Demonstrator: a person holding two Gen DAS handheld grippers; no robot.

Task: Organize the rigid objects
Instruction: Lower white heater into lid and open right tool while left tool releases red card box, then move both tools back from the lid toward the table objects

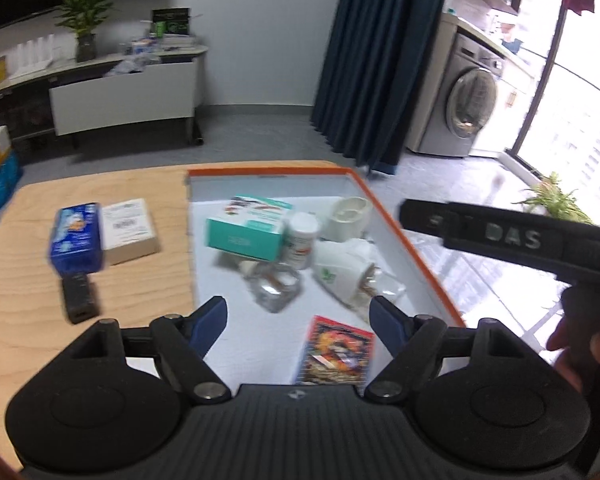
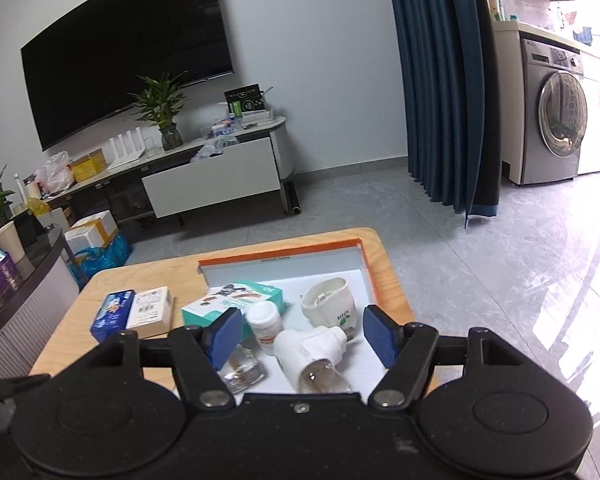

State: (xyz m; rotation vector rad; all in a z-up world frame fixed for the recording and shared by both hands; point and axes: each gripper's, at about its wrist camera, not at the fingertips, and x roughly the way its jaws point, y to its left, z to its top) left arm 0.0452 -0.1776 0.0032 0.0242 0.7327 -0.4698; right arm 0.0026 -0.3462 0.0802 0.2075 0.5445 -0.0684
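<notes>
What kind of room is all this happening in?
Most likely a home living room that opens onto a laundry corner: a big wall-mounted television, a washing machine beside a dark blue curtain, and a low wooden table.

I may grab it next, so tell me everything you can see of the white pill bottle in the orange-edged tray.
The pill bottle is a small white plastic-looking cylinder with a white cap and an orange-printed label, its text unreadable. It seems to lean inside the tray, against the teal box, with the white lamp socket beside it. Neither gripper touches it.
</notes>
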